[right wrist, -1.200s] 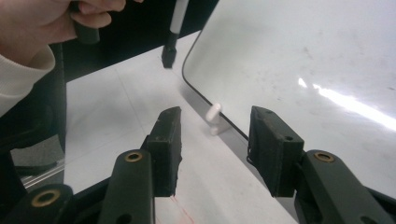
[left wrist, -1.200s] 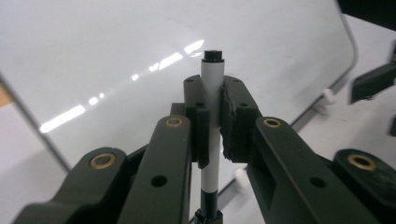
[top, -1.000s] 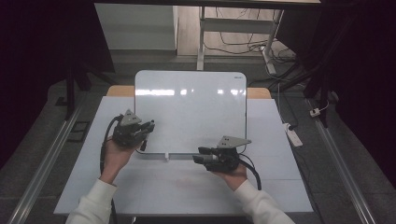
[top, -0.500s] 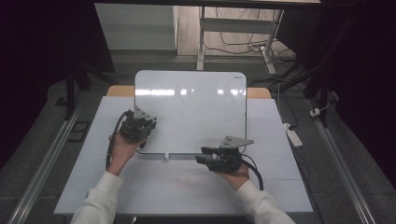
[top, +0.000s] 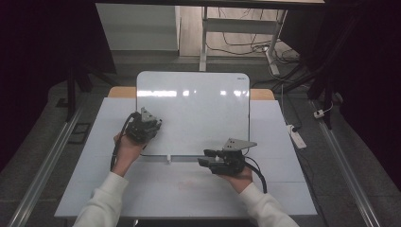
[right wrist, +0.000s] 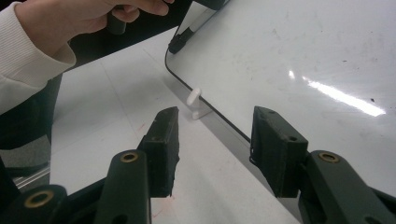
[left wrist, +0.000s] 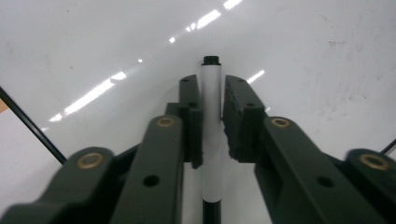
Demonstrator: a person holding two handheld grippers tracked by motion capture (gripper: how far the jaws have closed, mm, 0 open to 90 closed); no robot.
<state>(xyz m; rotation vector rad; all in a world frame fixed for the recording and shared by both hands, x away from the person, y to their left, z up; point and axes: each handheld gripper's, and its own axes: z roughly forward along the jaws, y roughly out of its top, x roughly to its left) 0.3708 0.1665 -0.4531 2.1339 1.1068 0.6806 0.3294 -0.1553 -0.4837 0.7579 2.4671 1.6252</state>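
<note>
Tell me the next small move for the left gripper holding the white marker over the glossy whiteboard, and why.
Probably lower the left gripper until the white marker with the black tip meets the glossy whiteboard. The jaws already clamp the marker, its tip points at bare board, and the right gripper waits open at the board's near edge.

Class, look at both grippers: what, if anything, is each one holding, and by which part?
The left gripper is shut on a white marker, gripping its barrel just behind the black tip, over the whiteboard. The right gripper is open and holds nothing.
</note>
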